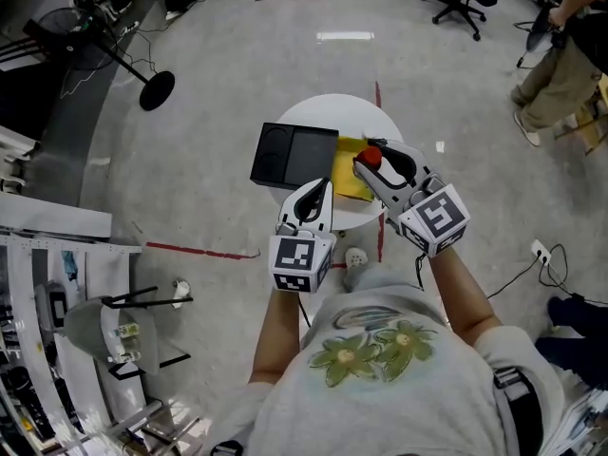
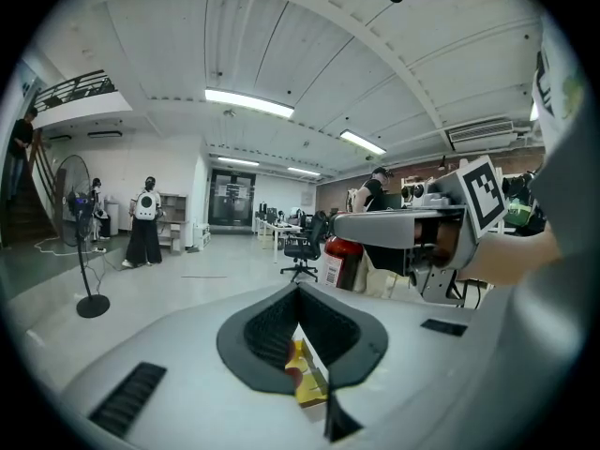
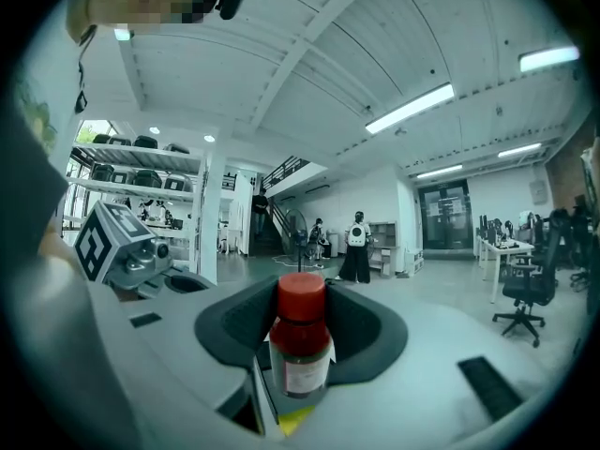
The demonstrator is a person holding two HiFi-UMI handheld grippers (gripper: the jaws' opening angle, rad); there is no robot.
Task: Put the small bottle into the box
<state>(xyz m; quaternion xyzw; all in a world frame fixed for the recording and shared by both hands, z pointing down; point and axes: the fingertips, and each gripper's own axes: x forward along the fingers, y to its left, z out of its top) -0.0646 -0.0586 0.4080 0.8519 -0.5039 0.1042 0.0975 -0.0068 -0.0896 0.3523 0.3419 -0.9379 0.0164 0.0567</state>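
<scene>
The small bottle point(image 1: 370, 158) has a red cap, a dark red body and a white label. My right gripper point(image 1: 370, 166) is shut on it and holds it upright over the right side of the round white table point(image 1: 328, 110); in the right gripper view the bottle point(image 3: 302, 345) stands between the dark pads. An open black box point(image 1: 293, 155) lies on the table's left side, with a flat yellow item point(image 1: 348, 182) beside it. My left gripper point(image 1: 311, 199) hovers at the table's near edge, jaws together and empty. Through their slit the yellow item point(image 2: 306, 380) shows.
A floor fan's stand point(image 1: 152, 87) is at the far left and an office chair point(image 1: 460, 2) at the back. A person point(image 1: 560, 60) stands at the upper right. Shelving point(image 1: 66, 283) fills the left; a power strip and cables point(image 1: 539, 251) lie on the right.
</scene>
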